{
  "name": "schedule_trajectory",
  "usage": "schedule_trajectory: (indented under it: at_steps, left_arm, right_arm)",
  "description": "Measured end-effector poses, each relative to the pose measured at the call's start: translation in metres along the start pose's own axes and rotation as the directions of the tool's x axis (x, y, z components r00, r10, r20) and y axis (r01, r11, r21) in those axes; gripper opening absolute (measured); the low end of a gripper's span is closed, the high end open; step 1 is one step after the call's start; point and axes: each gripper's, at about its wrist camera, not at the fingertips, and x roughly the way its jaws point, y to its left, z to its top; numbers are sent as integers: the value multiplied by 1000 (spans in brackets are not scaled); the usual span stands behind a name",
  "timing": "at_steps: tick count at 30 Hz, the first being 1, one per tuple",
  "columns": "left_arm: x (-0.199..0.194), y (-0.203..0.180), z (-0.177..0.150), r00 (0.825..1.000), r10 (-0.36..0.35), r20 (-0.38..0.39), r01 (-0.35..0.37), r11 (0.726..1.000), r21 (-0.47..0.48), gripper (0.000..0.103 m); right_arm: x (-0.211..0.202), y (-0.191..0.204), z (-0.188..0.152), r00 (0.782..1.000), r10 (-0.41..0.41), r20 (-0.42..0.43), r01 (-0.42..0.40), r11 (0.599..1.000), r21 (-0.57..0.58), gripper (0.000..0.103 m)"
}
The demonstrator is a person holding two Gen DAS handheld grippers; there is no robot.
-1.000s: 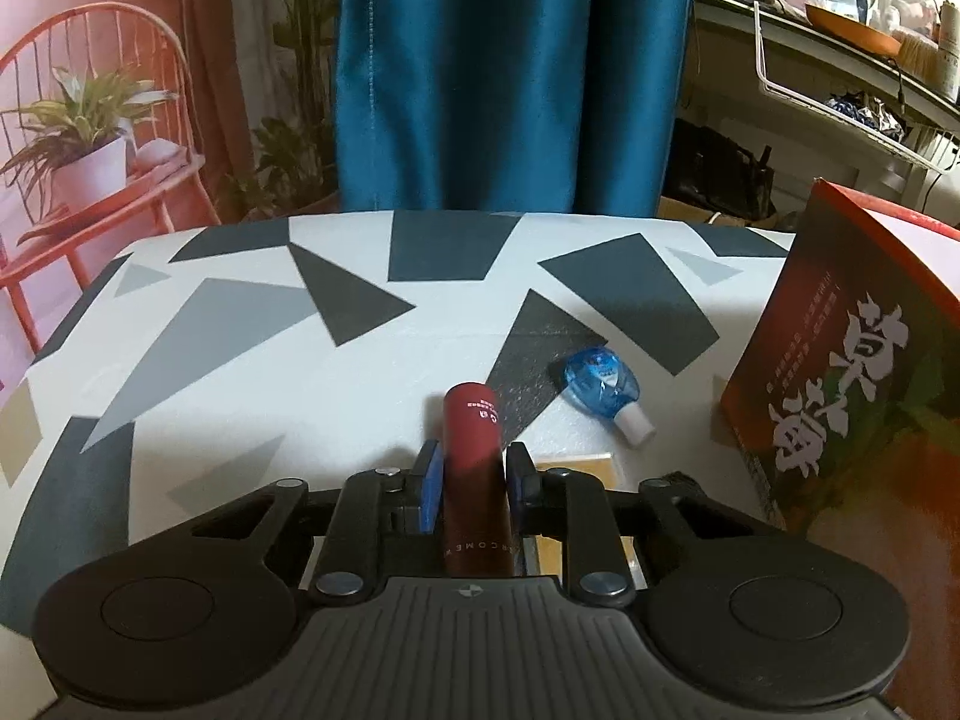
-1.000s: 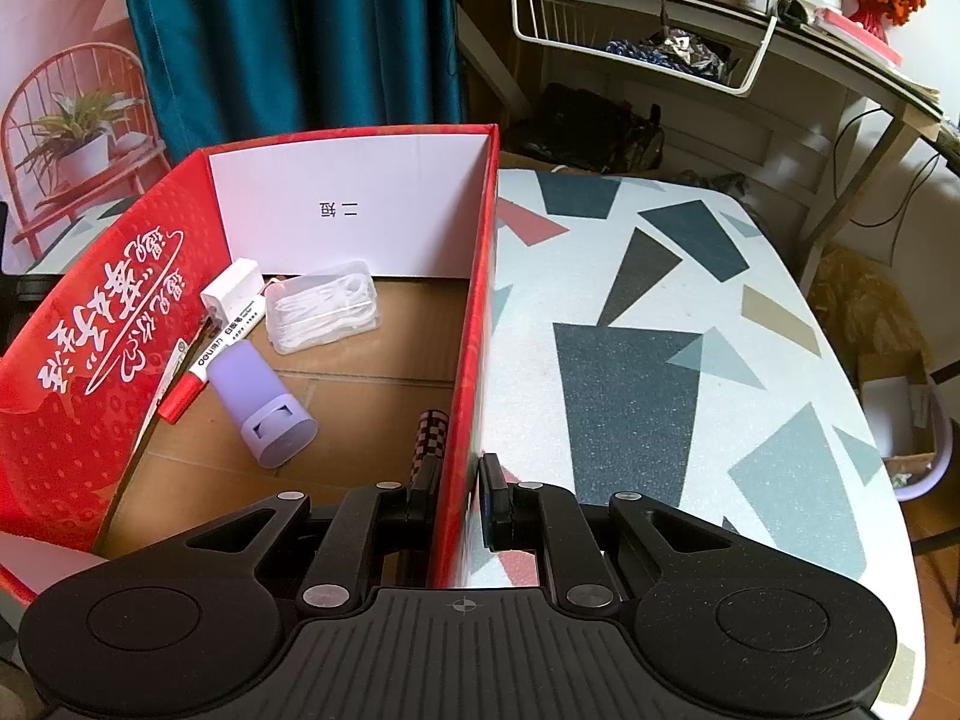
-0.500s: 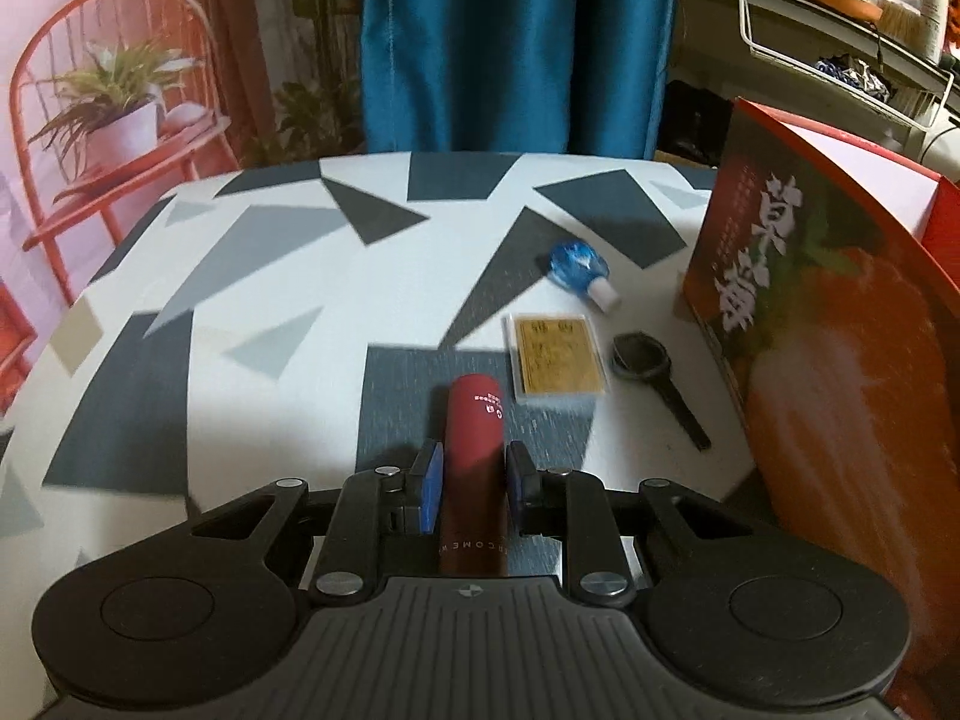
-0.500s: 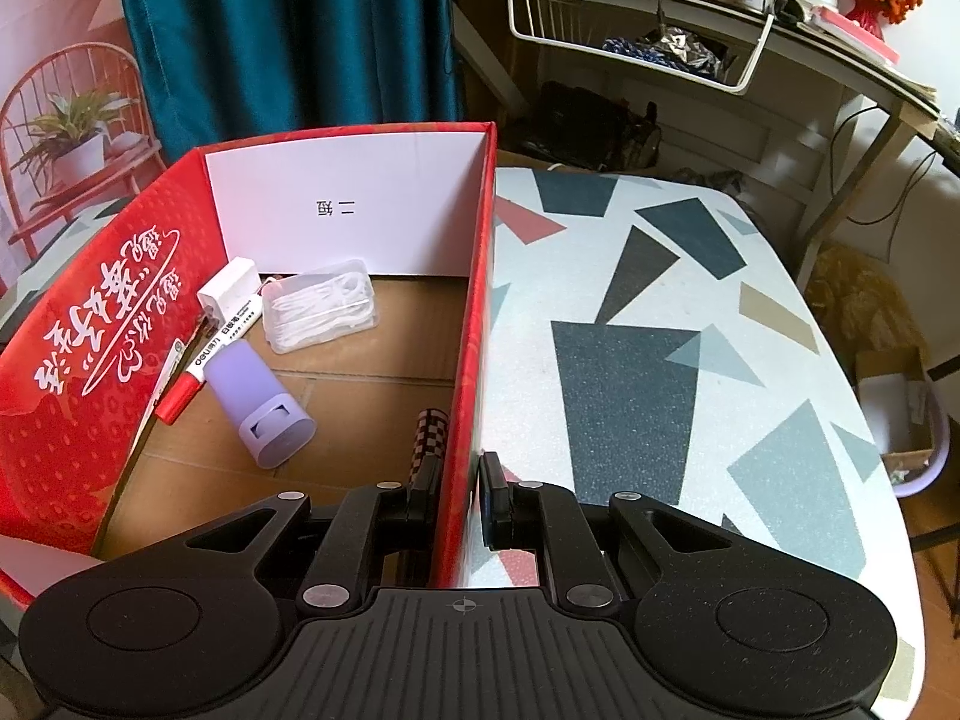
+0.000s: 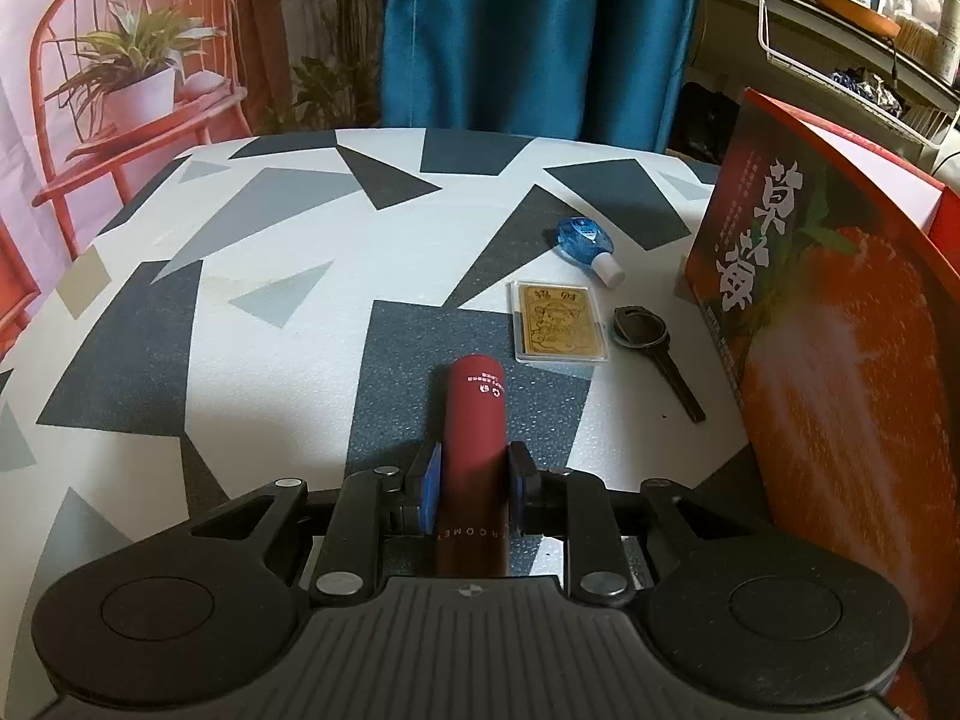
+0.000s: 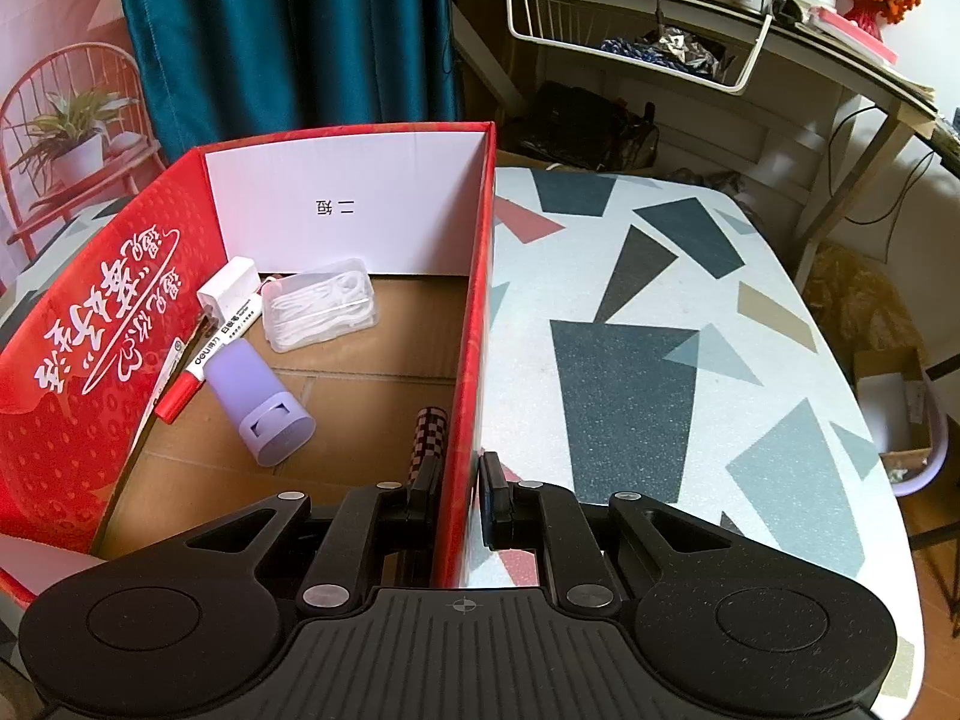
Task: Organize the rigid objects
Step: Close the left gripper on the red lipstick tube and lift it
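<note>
My left gripper [image 5: 473,465] is shut on a dark red tube [image 5: 474,414], which sticks out forward above the patterned table [image 5: 240,276]. Ahead of it lie a gold card [image 5: 558,320], a black key [image 5: 654,354] and a small blue bottle [image 5: 585,243]. The red box [image 5: 840,330] stands at the right. In the right wrist view my right gripper [image 6: 459,483] is shut on the right wall of the red box [image 6: 471,324]. Inside lie a lilac cup [image 6: 258,402], a red marker [image 6: 204,357], a white charger [image 6: 228,294], a clear case of floss picks [image 6: 321,312] and a checkered stick [image 6: 427,441].
A teal curtain [image 5: 528,30] hangs behind the table. A red chair with a potted plant [image 5: 132,78] stands at the far left. A cluttered shelf with a wire basket [image 6: 636,42] sits behind the table's right side. The table edge [image 6: 870,450] curves away at the right.
The left gripper, still holding the red tube, has drawn back from the box, so the gold card and the key have come into view. The right gripper has kept still on the box wall.
</note>
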Motion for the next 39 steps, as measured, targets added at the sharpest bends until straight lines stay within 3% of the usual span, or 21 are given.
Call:
schedule_trajectory:
  at_steps: [9, 12, 18, 20, 21, 24, 26, 30, 32, 34, 35, 39]
  left_arm:
    - [-4, -3, -8, 999, 13, 45, -13, 1000, 5, 24]
    - [-10, -2, -6, 996, -74, 45, 74, 997, 5, 24]
    - [-45, -15, 25, 975, -154, 161, 143, 987, 75, 23]
    - [-58, -23, 40, 961, -191, 202, 174, 980, 102, 16]
    - [-63, -28, 46, 954, -210, 213, 188, 975, 116, 5]
    - [-70, -40, 58, 943, -242, 226, 211, 965, 154, 5]
    - [-65, -42, 58, 950, -227, 214, 195, 967, 162, 5]
    - [-49, -20, 40, 968, -212, 138, 202, 976, 82, 5]
    - [-50, -6, 31, 963, -242, 116, 240, 970, 31, 10]
    - [-53, -3, 23, 954, -279, 107, 276, 960, 40, 37]
    - [-56, -8, 18, 953, -283, 106, 276, 958, 75, 42]
    - [-46, -28, 5, 942, -332, 43, 320, 932, 169, 44]
  right_arm:
    - [0, 0, 0, 1000, 2, 1, -2, 1000, 3, 12]
    - [0, -1, 0, 1000, 6, 2, -6, 1000, 7, 12]
    - [0, 0, 0, 1000, 2, 2, -2, 1000, 3, 12]
    - [0, 0, 0, 1000, 5, 2, -5, 1000, 9, 12]
    - [0, 0, -1, 1000, 5, 3, -5, 1000, 9, 12]
    - [0, -1, -1, 1000, 4, 3, -4, 1000, 8, 12]
    - [0, -1, -1, 1000, 5, 2, -5, 1000, 9, 12]
    - [0, -1, -2, 1000, 8, 4, -8, 1000, 6, 12]
    - [0, -1, -2, 1000, 8, 6, -8, 1000, 6, 12]
    - [0, -1, -2, 1000, 8, 6, -8, 1000, 7, 12]
    - [-1, -1, -2, 1000, 8, 7, -8, 1000, 9, 12]
    - [0, -1, -2, 1000, 6, 8, -6, 1000, 13, 13]
